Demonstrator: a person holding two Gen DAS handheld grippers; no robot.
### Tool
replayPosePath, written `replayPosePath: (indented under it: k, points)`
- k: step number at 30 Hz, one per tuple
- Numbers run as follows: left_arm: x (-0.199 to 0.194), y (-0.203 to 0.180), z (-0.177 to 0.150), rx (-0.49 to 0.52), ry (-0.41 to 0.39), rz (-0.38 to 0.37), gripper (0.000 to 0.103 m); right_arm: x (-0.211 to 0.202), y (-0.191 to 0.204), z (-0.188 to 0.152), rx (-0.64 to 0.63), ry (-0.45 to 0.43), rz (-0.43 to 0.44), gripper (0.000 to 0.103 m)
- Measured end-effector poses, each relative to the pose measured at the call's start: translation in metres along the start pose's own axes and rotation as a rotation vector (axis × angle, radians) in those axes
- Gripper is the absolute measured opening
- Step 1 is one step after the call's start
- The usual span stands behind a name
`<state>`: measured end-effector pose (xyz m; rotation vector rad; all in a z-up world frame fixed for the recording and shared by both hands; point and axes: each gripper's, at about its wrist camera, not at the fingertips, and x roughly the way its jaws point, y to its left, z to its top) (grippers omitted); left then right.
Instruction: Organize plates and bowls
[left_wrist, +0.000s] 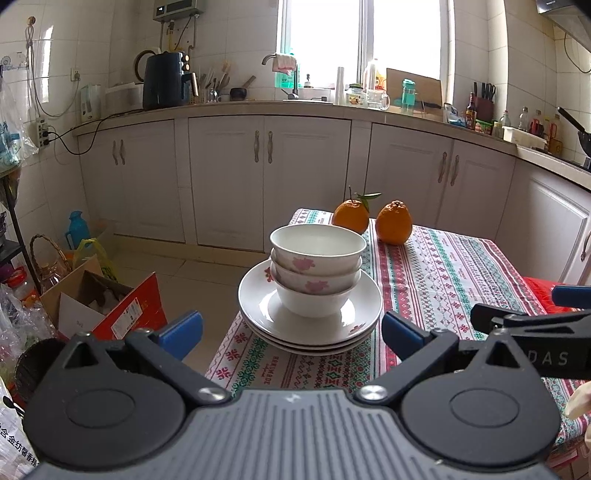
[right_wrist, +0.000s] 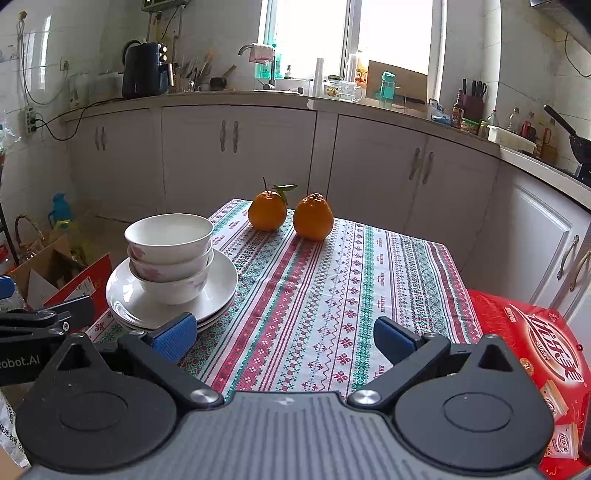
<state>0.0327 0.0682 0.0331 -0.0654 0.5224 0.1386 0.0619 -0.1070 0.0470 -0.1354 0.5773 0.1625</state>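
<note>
- Three white ceramic bowls with pink flowers sit nested on a stack of white ceramic plates, centre frame, at the near left corner of the desk with the patterned tablecloth.
- Judgement: stacking appears complete; little or nothing remains.
- Left tongs and right tongs gape wide, holding nothing.
- The plate count is uncertain; lower rims overlap.
- The desk's near edge is hidden by the tongs' bodies.

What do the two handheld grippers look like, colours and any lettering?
Both match: the left gripper and right gripper have black angular linkage arms with silver pivot bolts, round black hubs, a ribbed grey body and blue pads on the fingertips. White lettering shows on their sides: "DAS" on the right one, "obot.AI" on the left. No cables or sleeves are visible.
</note>
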Motion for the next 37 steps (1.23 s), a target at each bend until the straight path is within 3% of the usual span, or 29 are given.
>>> replayPosePath:
  k: [37]
  points:
    - [0.0007, 0.0017, 0.0014, -0.013, 0.009, -0.003, 0.102, -0.0015, 0.0023, 0.0021, -0.006, -0.006, -0.013, 0.103]
